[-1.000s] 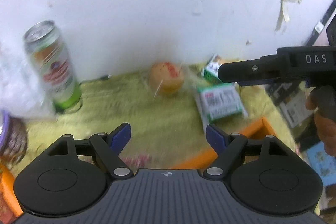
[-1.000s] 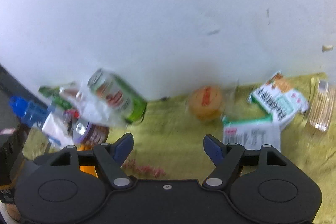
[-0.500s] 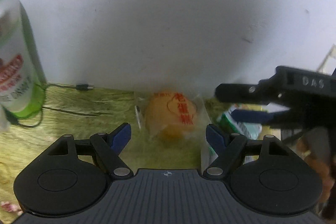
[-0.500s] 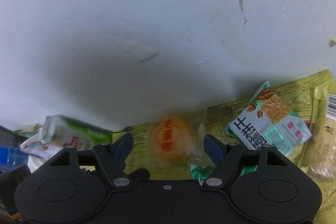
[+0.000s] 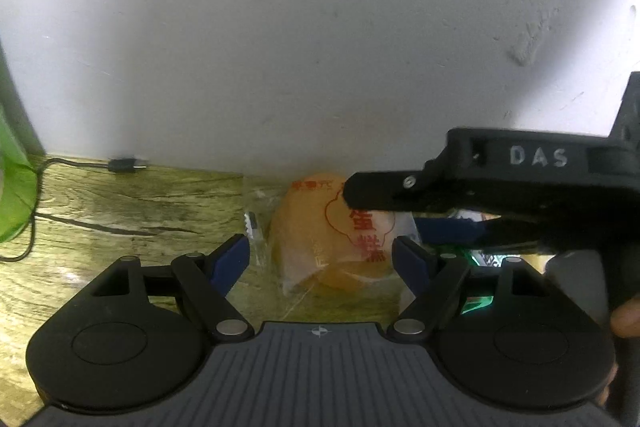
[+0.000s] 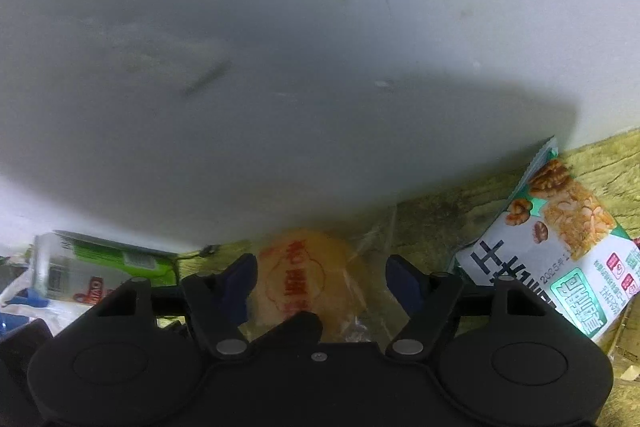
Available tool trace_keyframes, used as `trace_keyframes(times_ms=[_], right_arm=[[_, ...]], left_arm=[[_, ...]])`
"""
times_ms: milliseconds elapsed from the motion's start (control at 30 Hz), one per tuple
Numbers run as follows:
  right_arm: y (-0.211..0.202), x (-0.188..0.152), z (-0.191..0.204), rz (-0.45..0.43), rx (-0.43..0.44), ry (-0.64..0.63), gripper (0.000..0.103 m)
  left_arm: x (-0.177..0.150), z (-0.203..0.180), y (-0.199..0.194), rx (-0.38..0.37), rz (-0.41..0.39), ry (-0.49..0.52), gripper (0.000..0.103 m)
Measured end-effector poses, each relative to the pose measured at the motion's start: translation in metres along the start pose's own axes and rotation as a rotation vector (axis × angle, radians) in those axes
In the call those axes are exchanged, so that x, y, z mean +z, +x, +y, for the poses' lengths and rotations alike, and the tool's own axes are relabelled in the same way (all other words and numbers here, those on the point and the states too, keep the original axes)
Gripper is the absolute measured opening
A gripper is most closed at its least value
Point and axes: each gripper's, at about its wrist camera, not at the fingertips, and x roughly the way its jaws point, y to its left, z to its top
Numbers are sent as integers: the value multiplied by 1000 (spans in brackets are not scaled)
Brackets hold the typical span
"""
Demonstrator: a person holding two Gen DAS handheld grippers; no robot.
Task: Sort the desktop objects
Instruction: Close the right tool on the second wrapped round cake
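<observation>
Against the white wall point(image 5: 320, 27), a round yellow cake point(image 5: 320, 239) in a clear wrapper with red printing lies on the wood-grain desk point(image 5: 120, 211). Both claws are spread wide, gripping nothing. The left gripper point(image 5: 321, 259) has its blue pads on either side of the cake, apart from it. The right gripper point(image 6: 320, 281) also straddles the cake, reaching in from the cake's right. Right of the cake lies a green-and-white nut snack packet point(image 6: 568, 247). Left of the cake stands a green drink can point(image 6: 100, 267), and a thin black cable point(image 5: 80, 165) runs along the wall's foot.

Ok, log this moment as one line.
left gripper: open, around wrapped cake | right gripper: open, same cake | cake: on table by wall | not gripped
</observation>
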Motion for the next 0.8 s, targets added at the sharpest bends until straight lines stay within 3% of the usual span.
trace_keyframes(times_ms=[200,800], right_arm=[[7,-4,0,10,-4,-6,71],[29,-40,32,85,63,-52,71]], left_arm=[[-1,-1,3,-11,2,1,79],[-27,30,-46,25,29,10,78]])
